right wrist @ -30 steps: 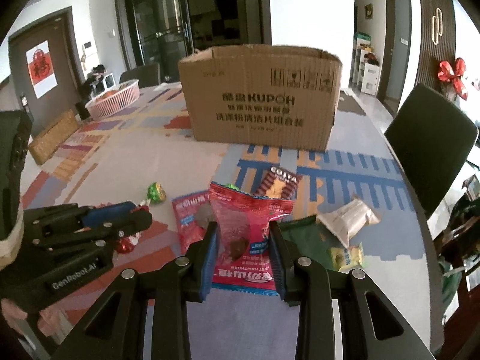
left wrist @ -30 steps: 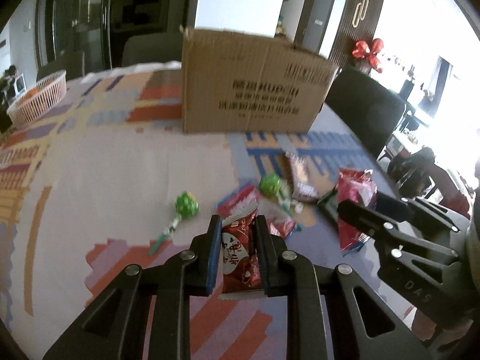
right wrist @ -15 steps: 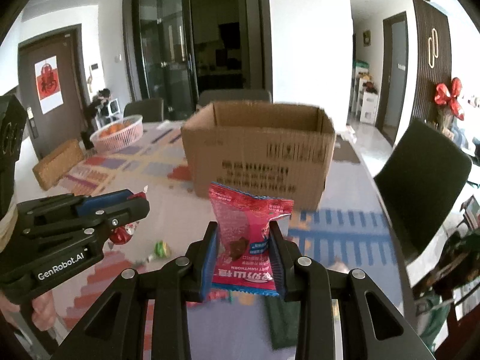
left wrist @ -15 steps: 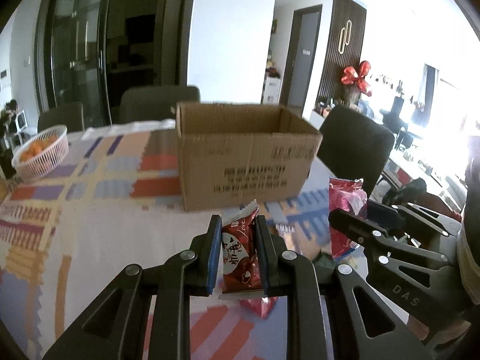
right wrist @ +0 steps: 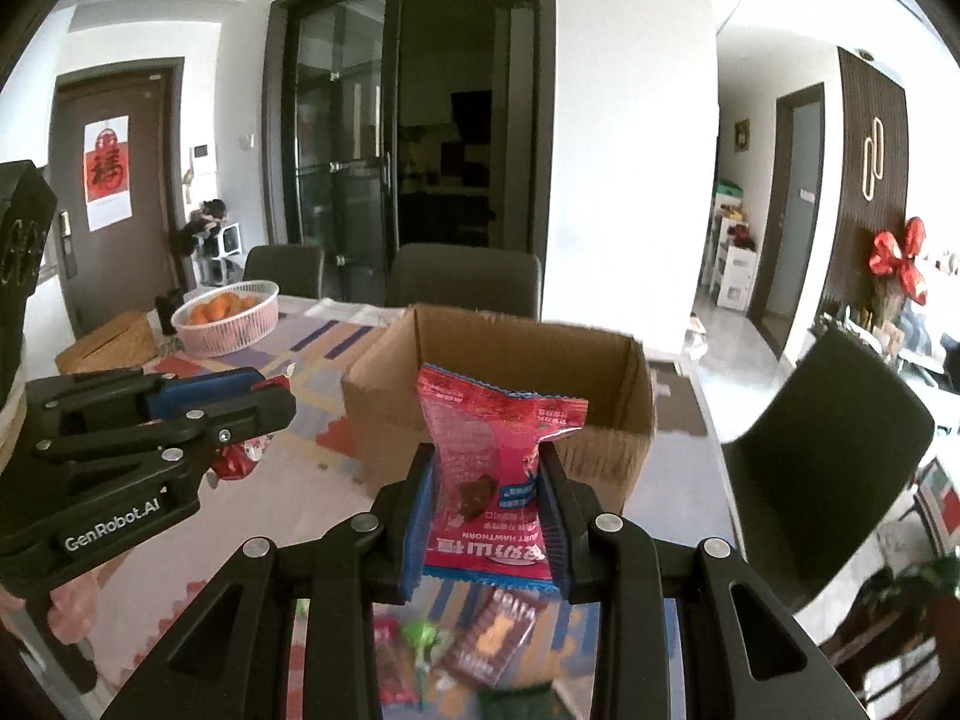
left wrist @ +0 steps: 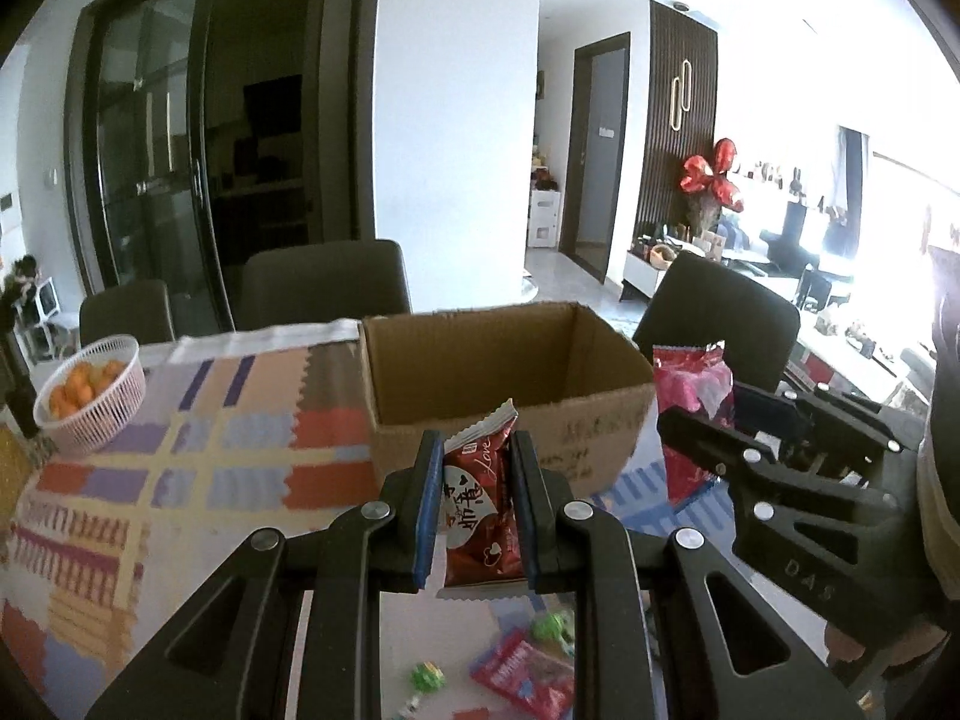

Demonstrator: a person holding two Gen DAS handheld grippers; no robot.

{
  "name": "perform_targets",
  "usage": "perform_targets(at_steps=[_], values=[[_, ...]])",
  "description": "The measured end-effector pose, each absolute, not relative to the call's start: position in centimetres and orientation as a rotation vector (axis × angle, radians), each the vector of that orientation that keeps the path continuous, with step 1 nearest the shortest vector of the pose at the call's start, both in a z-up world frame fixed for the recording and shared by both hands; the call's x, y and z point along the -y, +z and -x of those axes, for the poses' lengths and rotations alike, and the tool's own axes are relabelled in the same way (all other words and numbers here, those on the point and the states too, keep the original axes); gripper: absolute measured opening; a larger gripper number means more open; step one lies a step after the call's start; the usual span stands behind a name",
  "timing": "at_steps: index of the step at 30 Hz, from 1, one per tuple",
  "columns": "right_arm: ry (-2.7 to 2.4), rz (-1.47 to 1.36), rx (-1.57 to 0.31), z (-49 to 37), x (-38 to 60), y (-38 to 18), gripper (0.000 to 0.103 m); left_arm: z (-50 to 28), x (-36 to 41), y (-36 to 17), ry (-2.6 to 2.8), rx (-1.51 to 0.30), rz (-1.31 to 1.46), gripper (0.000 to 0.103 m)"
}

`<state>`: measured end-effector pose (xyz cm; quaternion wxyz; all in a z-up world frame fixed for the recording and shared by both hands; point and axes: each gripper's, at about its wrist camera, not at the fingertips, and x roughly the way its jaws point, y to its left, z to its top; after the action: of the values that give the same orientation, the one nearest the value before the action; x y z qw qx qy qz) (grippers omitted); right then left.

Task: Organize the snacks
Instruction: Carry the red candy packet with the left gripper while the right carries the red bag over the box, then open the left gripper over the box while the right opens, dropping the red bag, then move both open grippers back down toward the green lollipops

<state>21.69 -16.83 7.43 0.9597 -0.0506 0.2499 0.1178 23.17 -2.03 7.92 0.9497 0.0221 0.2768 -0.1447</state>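
Snacks are mid-transfer: two packets are off the table and none can be seen inside the cardboard box (left wrist: 510, 372), though only its far inner walls show, so its floor may hold something hidden. The dark red packet (left wrist: 480, 504) stands upright between the blue pads of the left gripper (left wrist: 474, 510), which is clamped on it, in front of the box's near wall. The pink hawthorn packet (right wrist: 498, 468) is pinched the same way in the right gripper (right wrist: 489, 516), its crimped top edge level with the box's open rim. In the left wrist view the right gripper holds that pink packet just beside the box's right corner.

Both packets hang short of the opening, not yet over it. I judge the step in hand to be the carry to the box, with the drop yet to come.

Plenty is left. Below the grippers, on the patterned tablecloth (left wrist: 180, 468), lie a red wrapper (left wrist: 528, 675), green wrapped sweets (left wrist: 429, 675) and a brown biscuit packet (right wrist: 498, 636), all near one another and well short of the box. A white basket of oranges (left wrist: 96, 396) sits apart at the table's far left.
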Motion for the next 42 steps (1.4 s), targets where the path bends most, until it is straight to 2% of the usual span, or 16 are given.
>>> perform_targets(at_steps=[13,27,30,31,32,33,34,42], values=[[0.233,0.116,-0.504,-28.2,17.1,10.4,0.033,-29.4,2.8,10.0,-0.304,-0.543,-0.087,0.022],[0.238,0.106,-0.57,-33.9,17.9,8.4,0.033,-36.2,4.2,8.0,-0.301,-0.604,-0.133,0.023],[0.232,0.106,-0.578,-34.8,18.2,7.9,0.033,-37.1,4.4,7.6,-0.285,-0.614,-0.141,0.026],[0.23,0.104,-0.581,-34.9,18.3,7.7,0.037,-37.2,4.4,7.5,-0.274,-0.608,-0.15,0.033],[0.225,0.102,-0.585,-35.0,18.3,7.5,0.042,-37.1,4.6,7.6,-0.266,-0.607,-0.16,0.038],[0.214,0.1,-0.592,-35.1,18.4,7.3,0.054,-37.0,4.5,7.5,-0.253,-0.605,-0.165,0.047],[0.203,0.097,-0.592,-35.2,18.5,7.3,0.058,-36.7,4.4,7.5,-0.245,-0.601,-0.165,0.049],[0.164,0.118,-0.558,-32.2,18.1,7.5,0.058,-32.7,2.6,7.3,-0.237,-0.598,-0.165,0.052]])
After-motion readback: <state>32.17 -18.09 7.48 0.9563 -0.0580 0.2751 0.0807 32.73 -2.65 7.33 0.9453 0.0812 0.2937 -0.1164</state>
